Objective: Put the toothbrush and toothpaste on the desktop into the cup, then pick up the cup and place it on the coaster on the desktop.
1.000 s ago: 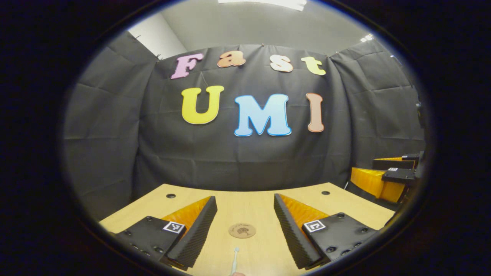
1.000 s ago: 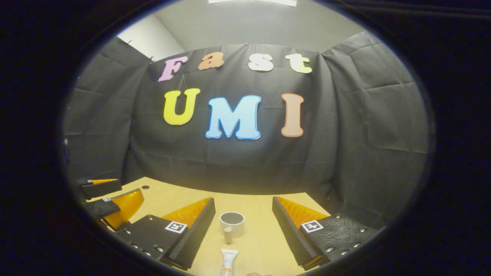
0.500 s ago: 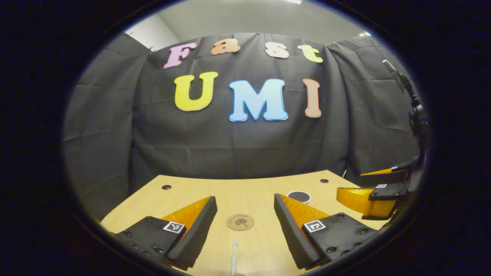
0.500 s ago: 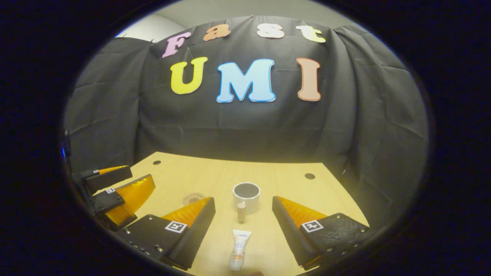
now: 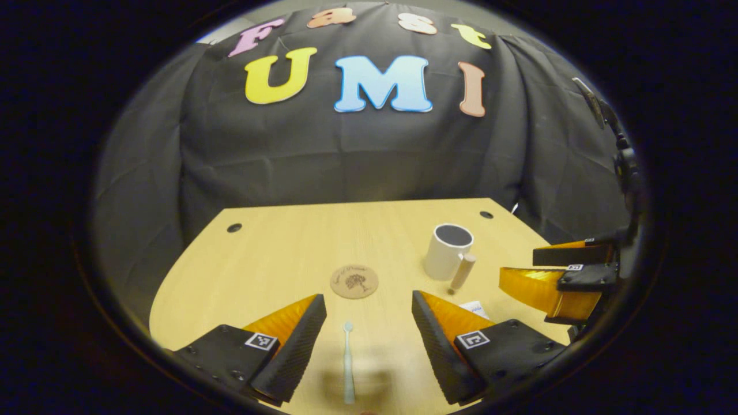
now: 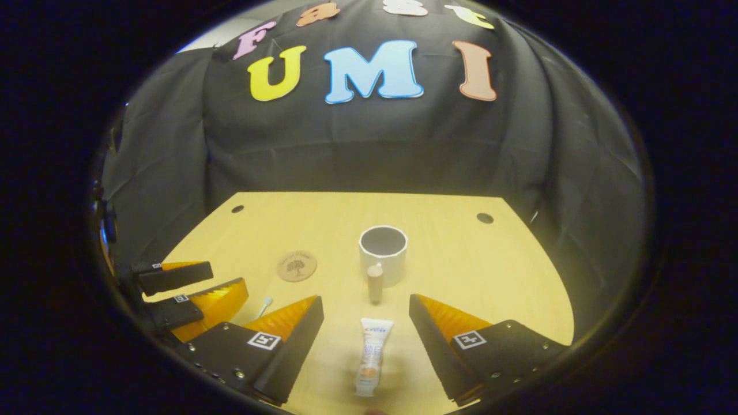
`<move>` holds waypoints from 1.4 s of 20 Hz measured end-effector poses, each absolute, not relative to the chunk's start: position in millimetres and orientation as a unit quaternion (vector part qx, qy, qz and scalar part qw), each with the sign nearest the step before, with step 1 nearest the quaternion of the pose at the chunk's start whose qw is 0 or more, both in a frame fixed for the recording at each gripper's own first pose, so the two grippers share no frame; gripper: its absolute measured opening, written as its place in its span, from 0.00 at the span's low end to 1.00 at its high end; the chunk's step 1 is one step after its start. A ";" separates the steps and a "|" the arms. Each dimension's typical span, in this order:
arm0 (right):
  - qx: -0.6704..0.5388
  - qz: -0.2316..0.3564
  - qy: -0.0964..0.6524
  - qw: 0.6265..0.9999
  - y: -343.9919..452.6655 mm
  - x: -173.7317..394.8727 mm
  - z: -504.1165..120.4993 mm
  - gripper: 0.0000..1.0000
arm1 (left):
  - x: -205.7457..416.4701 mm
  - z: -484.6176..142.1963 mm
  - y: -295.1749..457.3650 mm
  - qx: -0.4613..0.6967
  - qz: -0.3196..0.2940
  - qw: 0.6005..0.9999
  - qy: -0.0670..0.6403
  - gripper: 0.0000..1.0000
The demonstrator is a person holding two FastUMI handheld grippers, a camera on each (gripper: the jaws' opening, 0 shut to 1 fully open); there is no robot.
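Little here can be read. The toothpaste (image 6: pixel 372 356) carries printed lettering near its flat end, at twelve o'clock on the tube, too blurred to make out. The coaster (image 5: pixel 354 281) bears a tree emblem with an arc of tiny, illegible script.

Probably a lab booth: black cloth wall (image 5: pixel 357 155), wooden desk (image 5: pixel 277 253).

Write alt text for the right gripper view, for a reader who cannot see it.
The right gripper hangs open over a toothpaste tube lying on a wooden desktop. Beyond it stands an empty white cup, its wooden handle facing the camera, with a round coaster to its left. The left gripper is at the left edge, near a toothbrush.
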State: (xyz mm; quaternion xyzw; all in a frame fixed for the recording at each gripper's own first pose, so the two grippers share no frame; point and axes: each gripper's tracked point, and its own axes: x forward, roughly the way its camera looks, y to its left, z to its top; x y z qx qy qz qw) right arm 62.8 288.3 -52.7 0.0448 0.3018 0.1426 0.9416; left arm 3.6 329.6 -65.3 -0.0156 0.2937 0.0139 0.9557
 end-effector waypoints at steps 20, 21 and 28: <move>0.080 0.158 0.468 0.866 300.0 58.1 -141.4 0.95 | -32.3 -198.5 342.0 -0.016 0.014 0.822 0.568 0.99; 0.078 0.160 0.473 0.863 301.5 57.9 -144.8 0.95 | -36.4 -202.9 342.4 -0.018 0.012 0.813 0.582 0.99; 0.063 0.170 0.502 0.846 310.4 52.6 -164.5 0.95 | -53.5 -217.6 343.7 -0.007 0.010 0.770 0.638 0.98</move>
